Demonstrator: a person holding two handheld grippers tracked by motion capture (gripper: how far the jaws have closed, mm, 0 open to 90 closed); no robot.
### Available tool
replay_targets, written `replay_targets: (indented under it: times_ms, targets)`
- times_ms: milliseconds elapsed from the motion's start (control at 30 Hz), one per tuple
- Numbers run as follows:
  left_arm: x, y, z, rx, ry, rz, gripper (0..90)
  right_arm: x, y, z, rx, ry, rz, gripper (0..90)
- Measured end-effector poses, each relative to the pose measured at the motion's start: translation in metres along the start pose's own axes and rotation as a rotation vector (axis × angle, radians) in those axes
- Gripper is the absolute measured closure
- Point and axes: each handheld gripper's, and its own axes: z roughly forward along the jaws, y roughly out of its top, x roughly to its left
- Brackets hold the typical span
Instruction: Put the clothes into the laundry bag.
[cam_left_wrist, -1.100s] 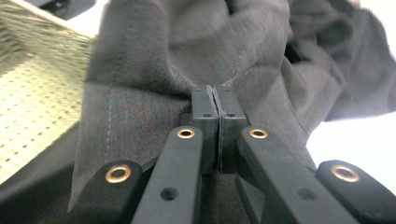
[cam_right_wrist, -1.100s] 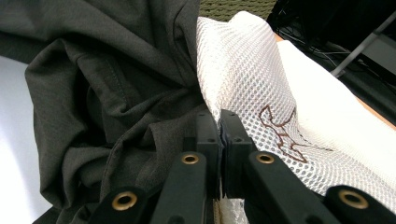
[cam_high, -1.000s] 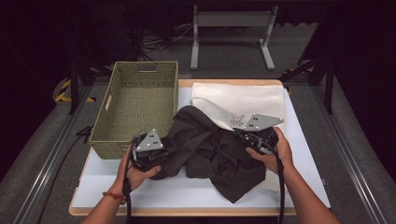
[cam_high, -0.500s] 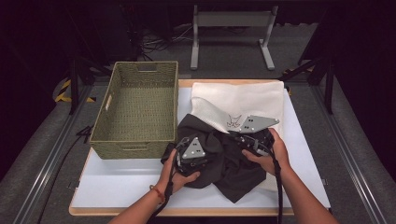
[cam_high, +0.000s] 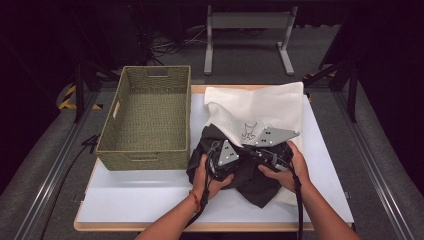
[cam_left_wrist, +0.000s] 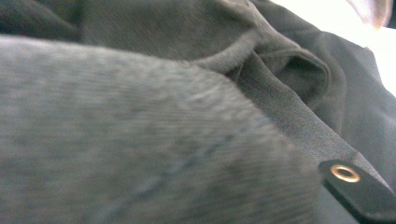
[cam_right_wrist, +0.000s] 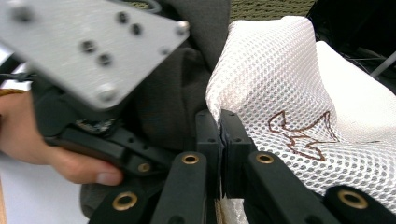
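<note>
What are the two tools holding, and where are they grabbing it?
The right tool is shut at the edge of the white mesh cloth, beside the dark garment. The left tool is shut and buried in the dark garment's folds; where it grips can't be told.

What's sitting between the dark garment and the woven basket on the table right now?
Nothing visible. The dark garment lies bunched just right of the woven basket, with bare white tabletop beside them. The basket looks empty. The white mesh garment lies on the far side, away from that path.

Dark grey garment (cam_high: 250, 180); white mesh cloth (cam_high: 260, 107); olive woven basket (cam_high: 150, 117).
</note>
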Motion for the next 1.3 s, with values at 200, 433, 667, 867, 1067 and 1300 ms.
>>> replay_targets:
  times_ms: [200,433,667,867,1067,1300]
  targets:
    - [0.005,-0.003,-0.003,0.018,-0.079,0.000,87.1,0.001,-0.006,0.001,0.025,-0.035,-0.020,88.6]
    - [-0.006,-0.008,-0.043,0.085,-0.139,0.054,62.4,-0.003,-0.015,0.000,0.026,-0.045,0.001,88.5]
    - [-0.015,-0.022,-0.091,0.110,-0.109,0.080,26.5,-0.003,-0.021,-0.001,0.014,-0.042,0.019,88.4]
    - [-0.003,-0.045,-0.090,0.248,-0.081,0.031,9.6,-0.003,-0.025,0.000,0.016,-0.032,0.027,88.4]
    - [0.000,-0.059,-0.051,0.339,-0.075,0.007,10.7,-0.002,-0.028,0.001,0.016,-0.019,0.030,88.3]
    - [0.003,-0.046,-0.046,0.273,-0.073,0.022,75.5,-0.002,-0.028,0.001,0.001,-0.007,0.035,88.4]
